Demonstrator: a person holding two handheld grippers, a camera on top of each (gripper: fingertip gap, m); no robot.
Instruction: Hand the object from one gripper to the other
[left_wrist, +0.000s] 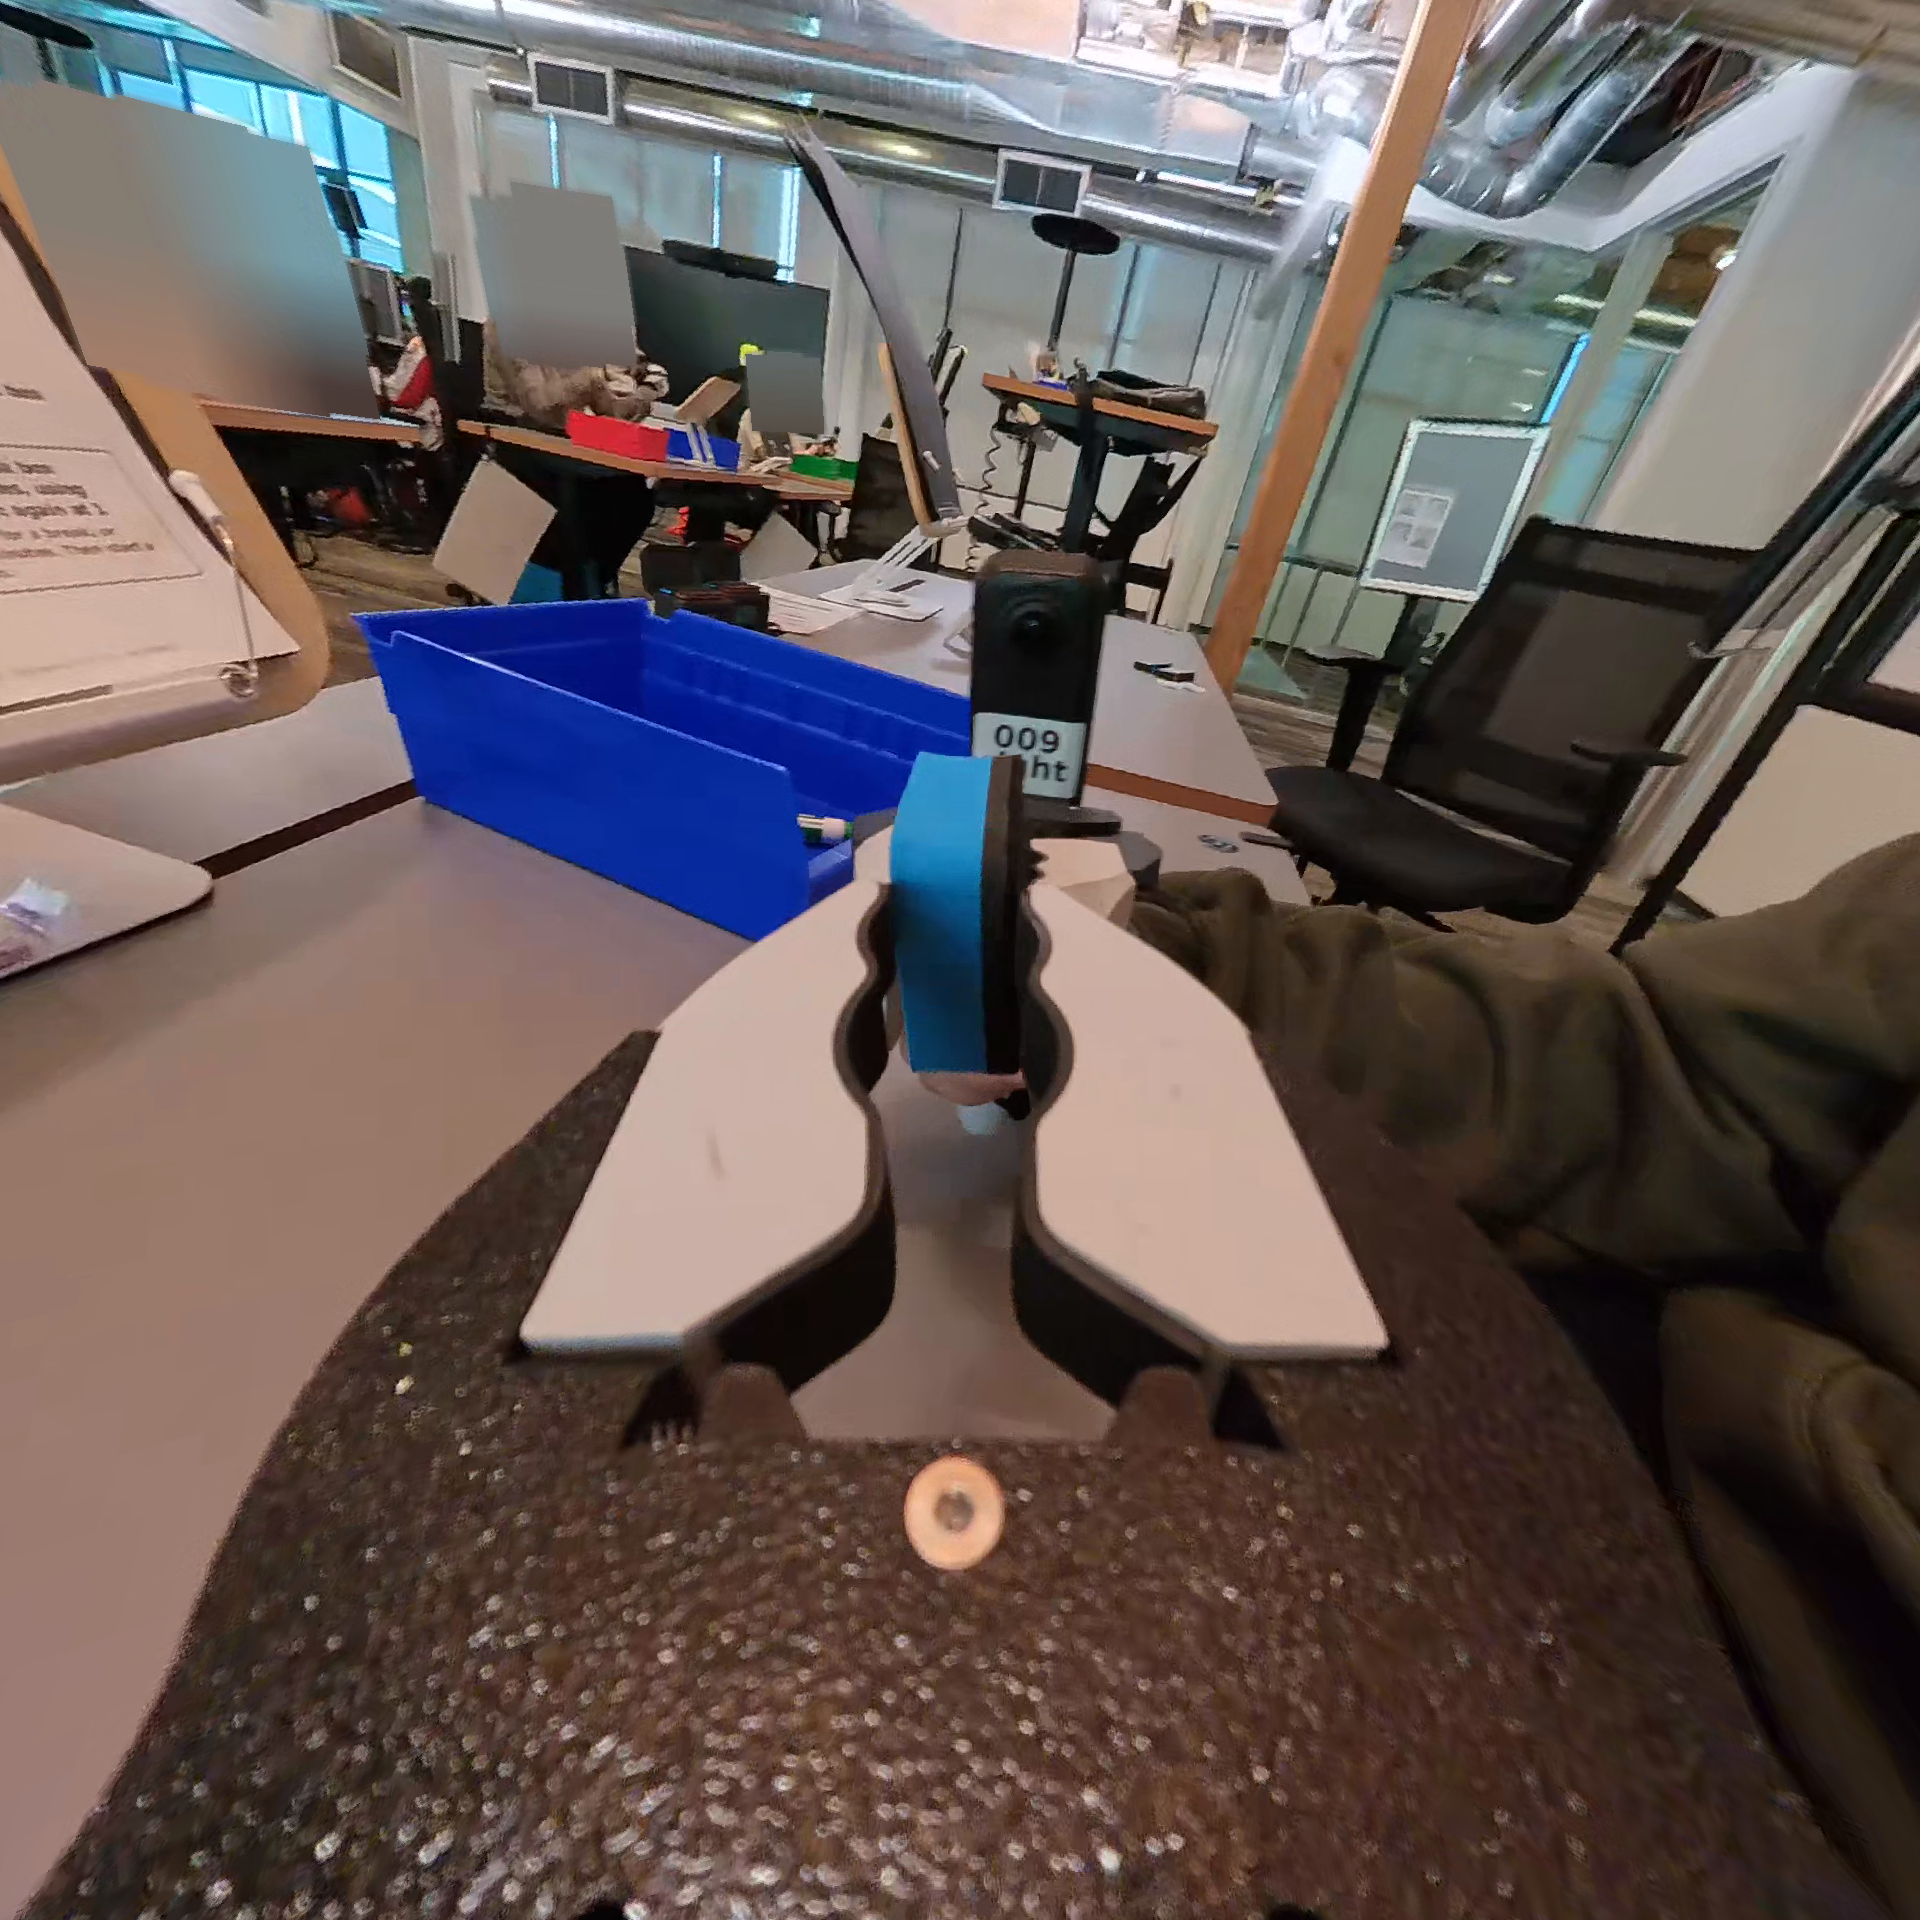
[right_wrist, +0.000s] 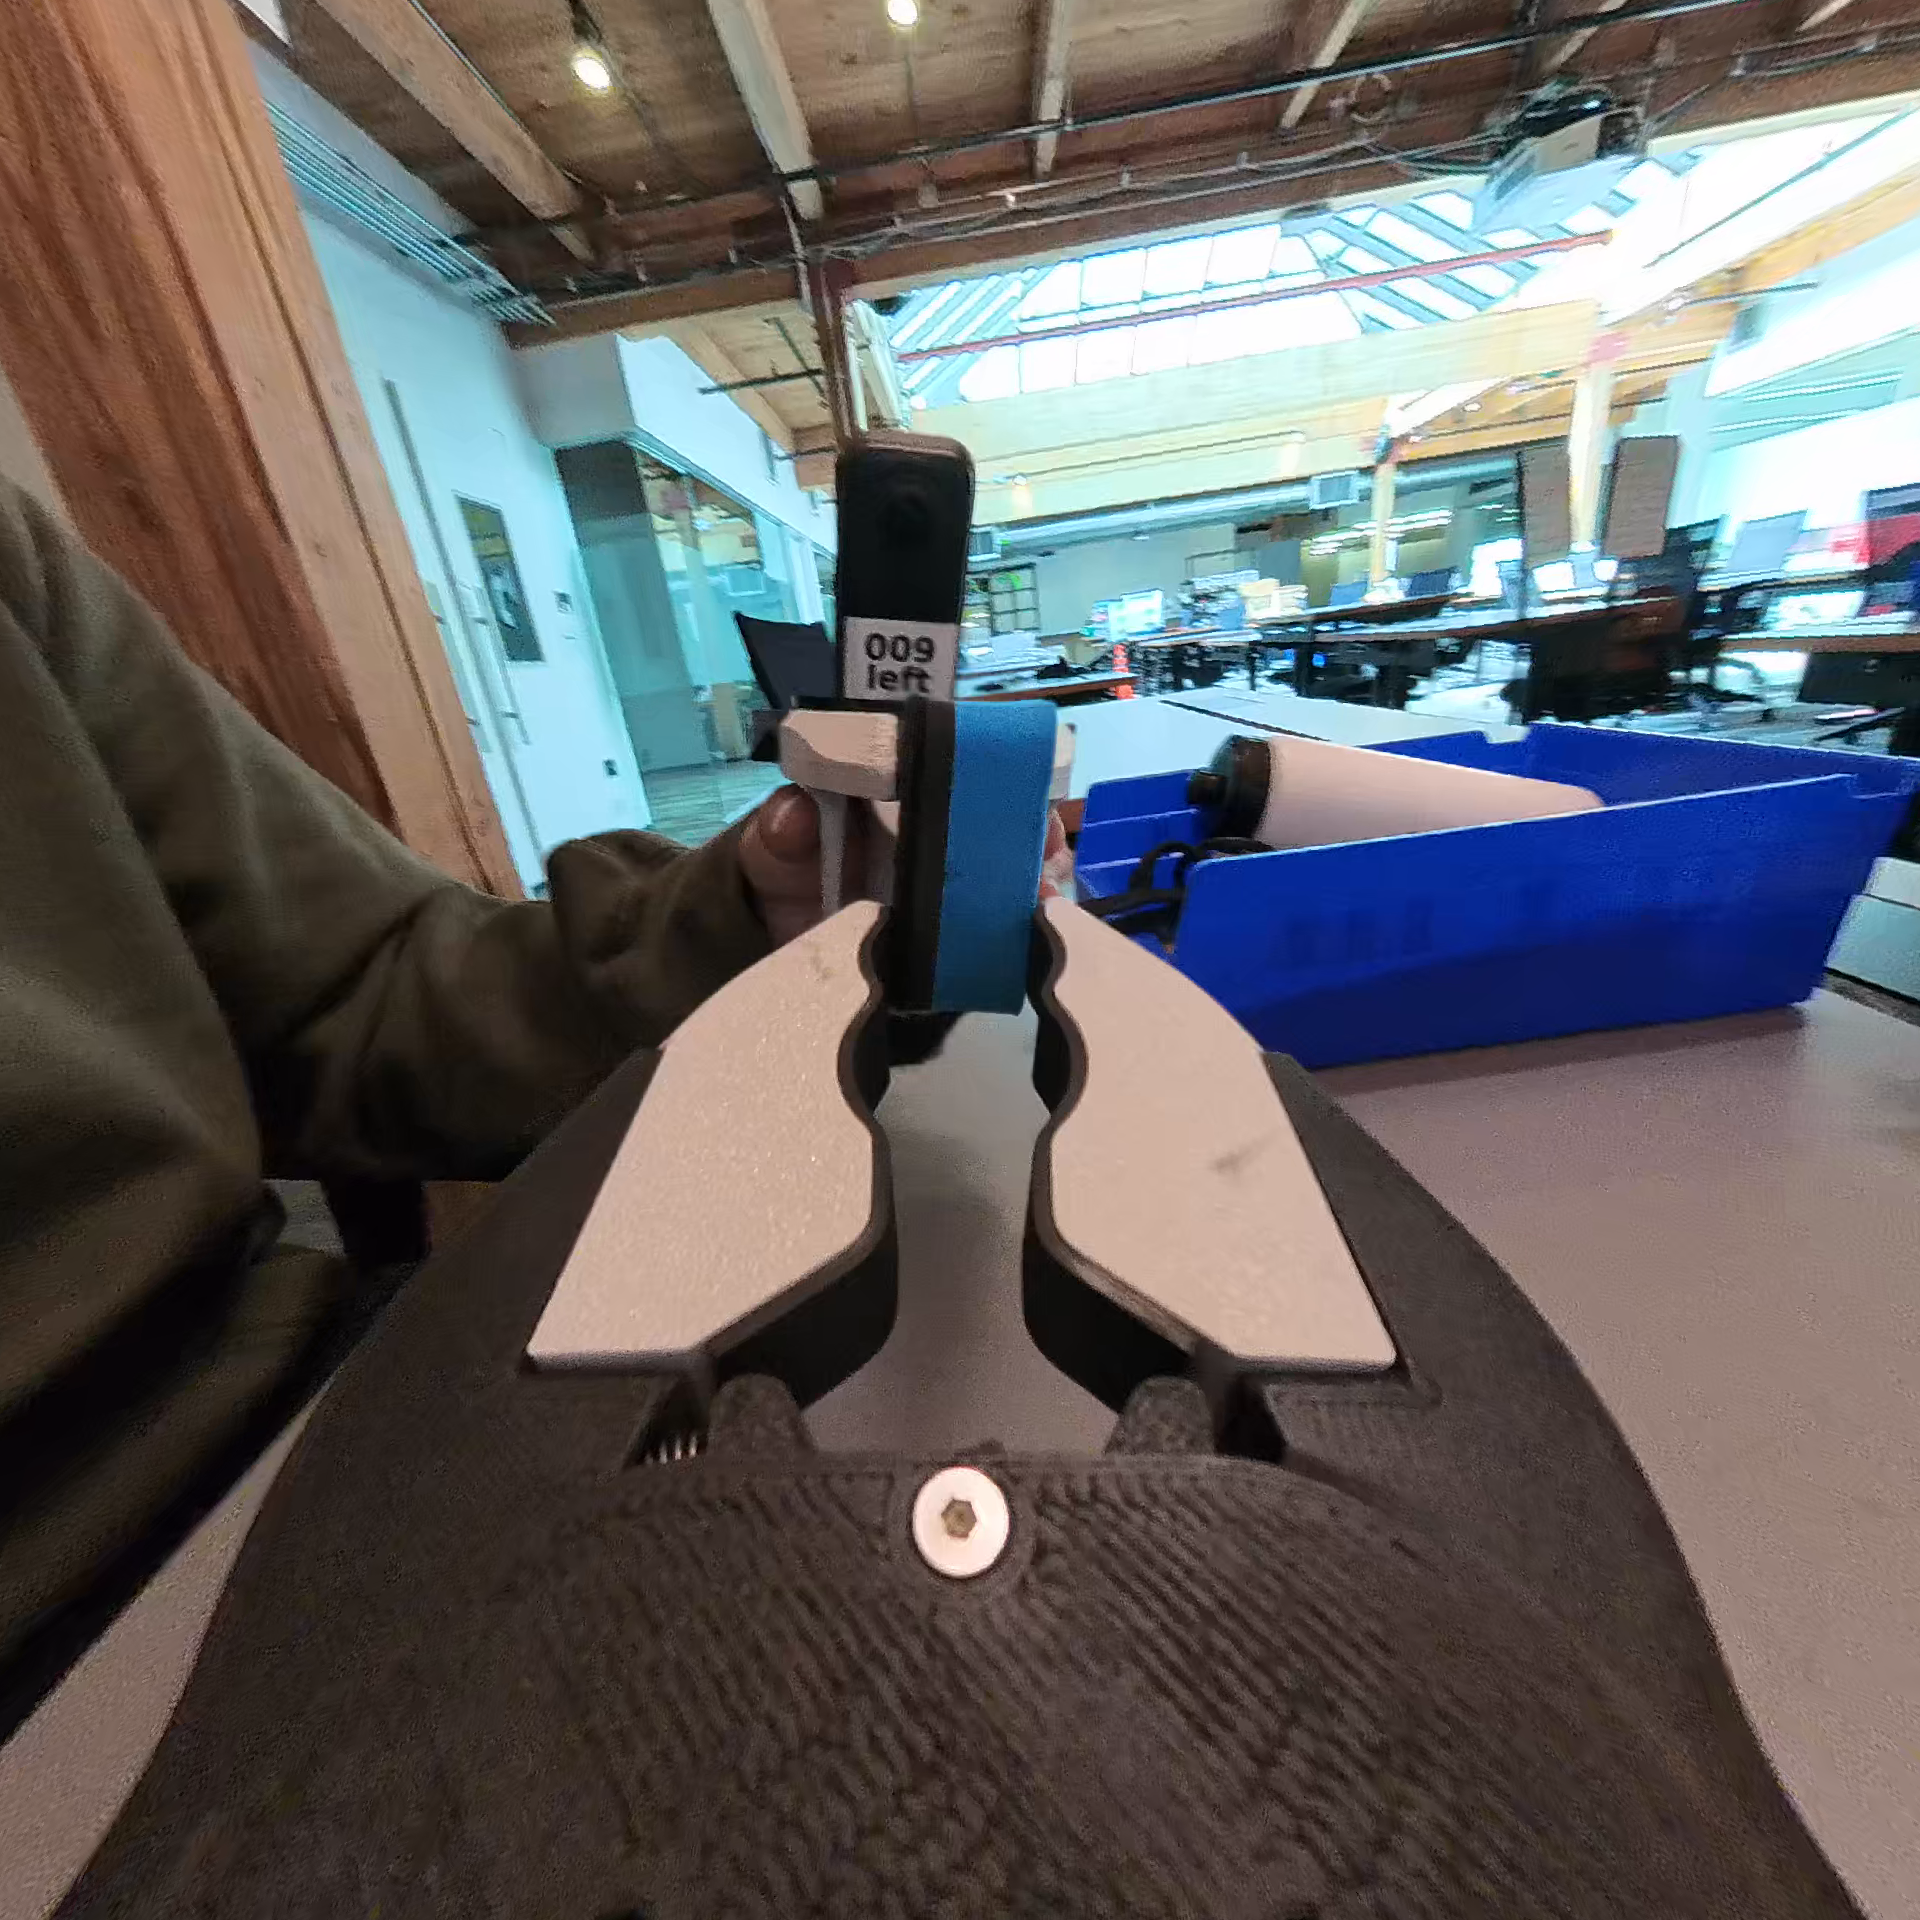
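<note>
Left wrist view, centre frame: the left gripper (left_wrist: 951, 935) reaches forward over a grey table (left_wrist: 312, 1039), its two grey fingers (left_wrist: 748, 1143) drawn in around one upright object (left_wrist: 951, 914), a flat block with a blue face and a black backing. The tips sit against or just beside the block's two sides; whether they press on it cannot be told. Behind the block, the right gripper's own camera post, black with a white label, stands upright just right of centre, and an olive-green sleeve (left_wrist: 1507, 1091) runs in from the right edge.

Right wrist view shows the meeting from the other side: the right gripper (right_wrist: 956, 935) points at the same block (right_wrist: 987, 852), which stands on end between its fingertips in the middle of the frame, blue face to the right. Both tips look to touch it, though a firm clamp cannot be confirmed. A bare hand (right_wrist: 800, 862) left of centre holds the opposite gripper's grey handle, the sleeve trailing to the left edge.

Count: two grippers, one block, one blue plastic bin (right_wrist: 1558, 914) at right of the frame, holding one white roll (right_wrist: 1403, 790) with a black end. The bin appears again at left of centre in the left wrist view.
</note>
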